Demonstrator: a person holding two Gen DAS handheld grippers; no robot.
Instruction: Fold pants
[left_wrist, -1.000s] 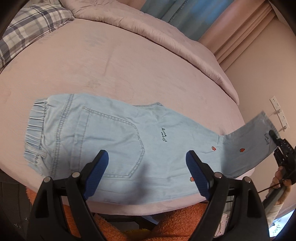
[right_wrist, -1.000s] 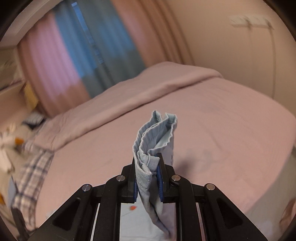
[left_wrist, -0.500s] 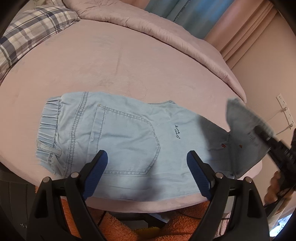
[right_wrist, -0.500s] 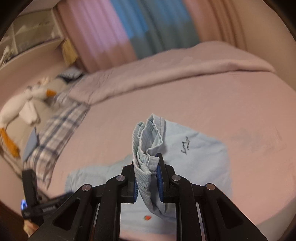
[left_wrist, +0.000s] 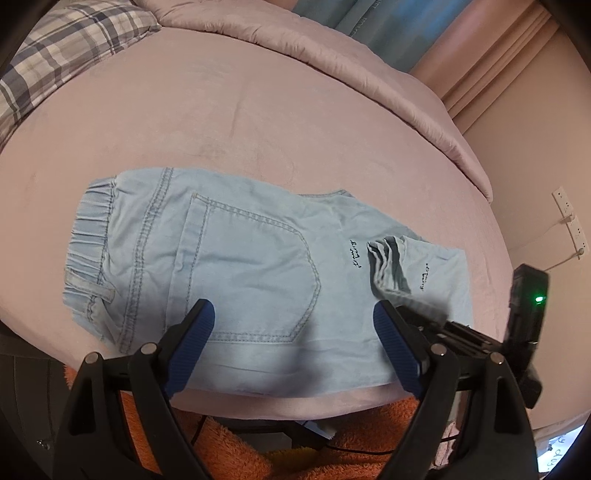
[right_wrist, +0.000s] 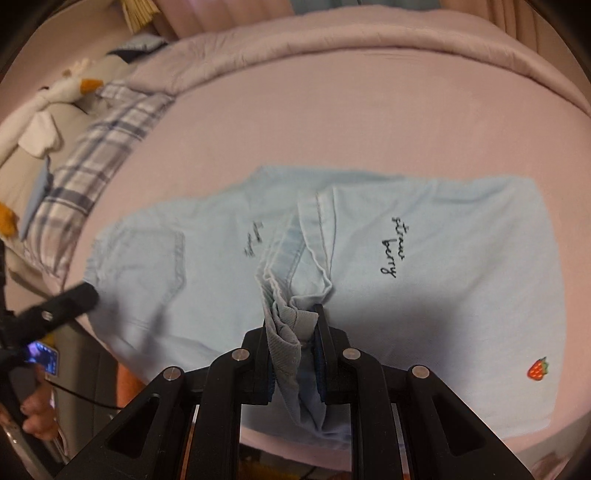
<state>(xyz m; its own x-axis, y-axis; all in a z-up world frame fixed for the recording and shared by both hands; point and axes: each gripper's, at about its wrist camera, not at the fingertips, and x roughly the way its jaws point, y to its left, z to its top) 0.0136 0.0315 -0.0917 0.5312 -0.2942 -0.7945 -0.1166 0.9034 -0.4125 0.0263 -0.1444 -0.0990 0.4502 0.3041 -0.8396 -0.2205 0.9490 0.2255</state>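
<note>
pants (right_wrist: 424, 280): flat on bed (right_wrist: 369, 122) | right gripper (right_wrist: 295, 332): jaws clamp hem

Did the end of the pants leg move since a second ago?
Yes. The leg end, pinched in the right gripper, came off the bed edge by the wall sockets and folded back toward the back pocket.

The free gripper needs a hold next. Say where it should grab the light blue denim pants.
Take the light blue denim pants at the gathered elastic waistband, probably from the bed's near edge. It lies flat, uncovered, and its thick ruffled rim suits the open left gripper.
</note>
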